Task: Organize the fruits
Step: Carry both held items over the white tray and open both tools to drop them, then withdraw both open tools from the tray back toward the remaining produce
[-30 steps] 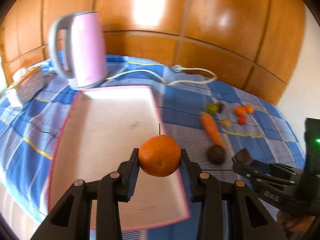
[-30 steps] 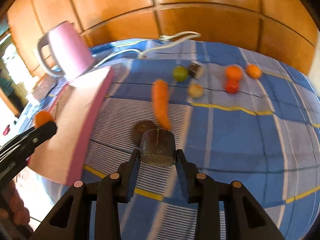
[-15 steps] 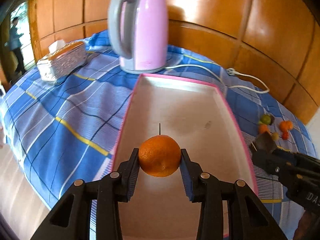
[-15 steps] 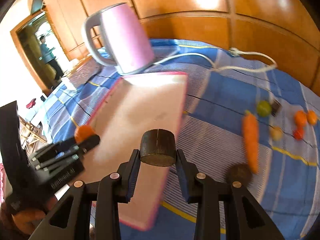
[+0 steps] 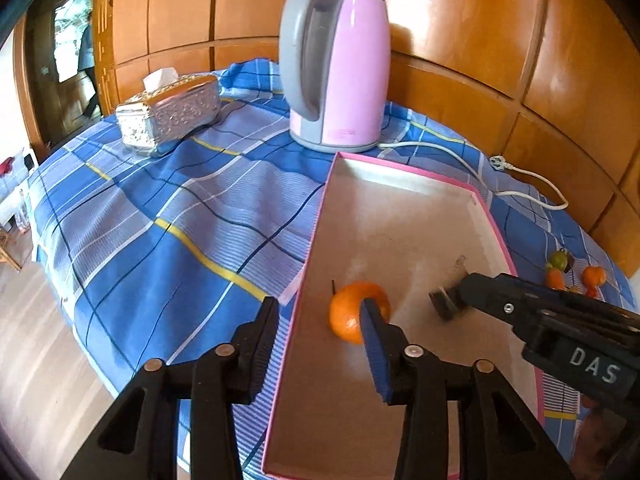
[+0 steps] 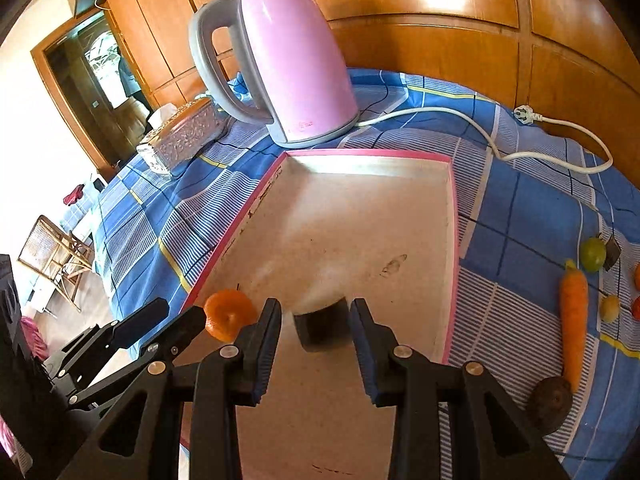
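Left wrist view: shows the left gripper [image 5: 320,308] angled down over the near corner of the pink-rimmed tray [image 5: 316,240], fingers spreading, nothing pinched. Leaves the orange [image 5: 350,312] lying loose on the tray floor just past the right-hand finger, partly hidden by it, close to the left rim. Looks like a release low enough to keep the round fruit from rolling far. Catches the right gripper [image 5: 452,300] reaching in from the right, tips low over the same end of the tray by a dark block [image 5: 440,304]. Keeps the leftover fruits [image 5: 560,260] well apart on the blue checked cloth [image 5: 180,220].

Right wrist view: looks steeply down into the tray, fingers easing apart with the dark block between them and a gap on the left side, so seemingly set down, not gripped. Places it beside the orange, probably to gather pieces at one end. Leaves the carrot [image 6: 574,320] outside, on the cloth.
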`<action>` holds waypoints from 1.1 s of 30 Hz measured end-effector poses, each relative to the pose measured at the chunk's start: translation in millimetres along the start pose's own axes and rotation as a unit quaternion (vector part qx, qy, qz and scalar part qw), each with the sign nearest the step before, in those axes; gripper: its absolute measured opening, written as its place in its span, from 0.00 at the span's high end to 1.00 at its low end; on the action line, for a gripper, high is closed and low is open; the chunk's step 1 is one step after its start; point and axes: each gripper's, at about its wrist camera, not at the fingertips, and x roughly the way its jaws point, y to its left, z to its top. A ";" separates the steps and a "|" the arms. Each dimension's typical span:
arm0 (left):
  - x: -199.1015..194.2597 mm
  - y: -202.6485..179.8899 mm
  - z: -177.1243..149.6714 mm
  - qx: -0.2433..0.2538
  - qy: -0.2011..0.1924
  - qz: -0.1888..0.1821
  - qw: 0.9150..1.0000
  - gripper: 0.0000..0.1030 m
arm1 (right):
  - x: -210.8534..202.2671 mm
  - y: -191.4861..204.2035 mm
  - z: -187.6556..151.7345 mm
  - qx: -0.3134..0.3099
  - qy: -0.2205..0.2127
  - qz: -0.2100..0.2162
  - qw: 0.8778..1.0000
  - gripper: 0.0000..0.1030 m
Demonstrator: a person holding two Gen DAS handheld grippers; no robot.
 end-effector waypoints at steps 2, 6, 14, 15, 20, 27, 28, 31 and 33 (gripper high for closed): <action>-0.8 1.2 -1.9 -0.005 0.001 0.002 1.000 0.56 | -1.4 -0.8 -1.4 0.005 -0.001 -0.003 1.000 0.64; -6.9 0.0 -2.5 -0.006 -0.006 -0.001 1.000 0.53 | -13.7 -8.4 -8.1 0.024 -0.012 -0.007 1.000 0.64; -15.6 -14.7 -6.1 0.013 -0.013 -0.011 1.000 0.51 | -39.0 -27.2 -21.8 0.057 -0.038 -0.031 0.997 0.64; -16.0 -16.9 -7.0 0.015 -0.011 -0.013 1.000 0.51 | -42.3 -30.2 -23.1 0.061 -0.041 -0.036 0.997 0.64; -21.5 -28.0 -10.6 0.032 -0.015 -0.021 0.999 0.51 | -56.8 -39.9 -31.1 0.070 -0.059 -0.065 0.994 0.64; -27.9 -46.8 -15.5 0.062 -0.020 -0.037 0.997 0.51 | -76.6 -61.0 -47.7 0.083 -0.080 -0.114 0.987 0.63; -28.2 -49.5 -16.3 0.065 -0.019 -0.039 0.997 0.51 | -78.5 -64.8 -49.4 0.087 -0.080 -0.119 0.986 0.63; -29.0 -57.5 -18.5 0.072 -0.018 -0.047 0.996 0.51 | -84.0 -79.6 -55.4 0.105 -0.082 -0.132 0.982 0.63; -29.5 -62.7 -19.6 0.078 -0.017 -0.051 0.995 0.51 | -87.2 -88.1 -58.7 0.114 -0.083 -0.139 0.980 0.63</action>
